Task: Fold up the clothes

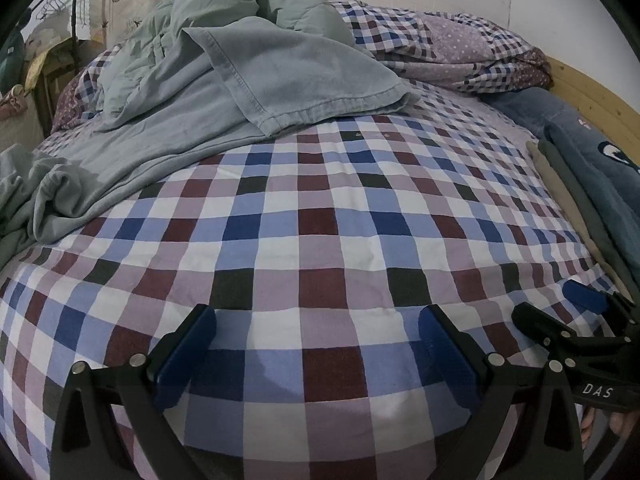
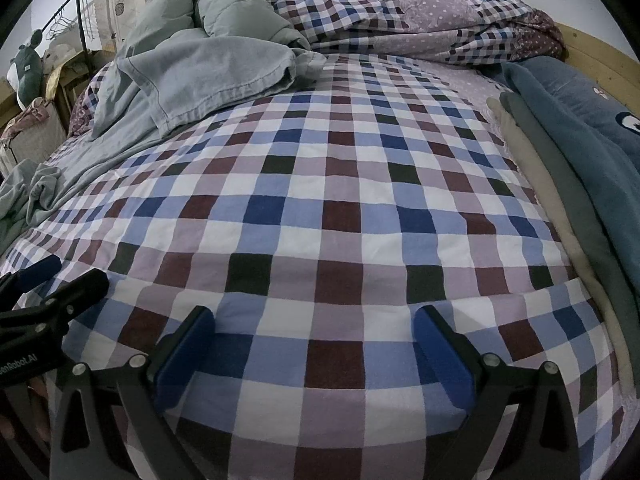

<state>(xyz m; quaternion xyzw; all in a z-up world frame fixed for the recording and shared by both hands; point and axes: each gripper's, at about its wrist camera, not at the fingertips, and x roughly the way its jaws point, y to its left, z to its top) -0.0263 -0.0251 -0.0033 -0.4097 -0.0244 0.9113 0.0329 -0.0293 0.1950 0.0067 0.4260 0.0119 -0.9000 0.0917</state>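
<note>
Bedroom: bed [image 1: 320,208] under a checked sheet, wooden frame at right of frame, pineapple-print curtain upper left. Folding area in the middle of the sheet is bare.

Left claw [image 1: 316,356]: released, jaws spread wide, nothing between the pads, hovering low over the near edge of the bed. Right claw [image 2: 314,356]: same, released and empty, just beside the left one; each shows in the other's view at the frame edge.

Clothes: pale grey-blue trousers [image 1: 256,92] sprawled at upper left of frame, one leg hem doubled back over the rest, waistband bunched toward the left edge. They lie partly on a grey-green padded jacket [image 1: 224,4] heaped behind them. A folded stack [image 2: 560,168] runs along the right edge of the bed, blue fleece on top. Rolled checked duvet [image 2: 420,20] at the top.

Judgement: nothing grasped yet; the next step is likely a reach to the trousers.

Risks:
- Trousers overlap the jacket, so a deep pinch could take both layers and drag the jacket along.
- Grabbing the doubled-back leg may pull the garment out twisted.
- The sheet is loose enough to be pinched with the cloth.
- Claws are close together; a crossing reach could make them clash.
</note>
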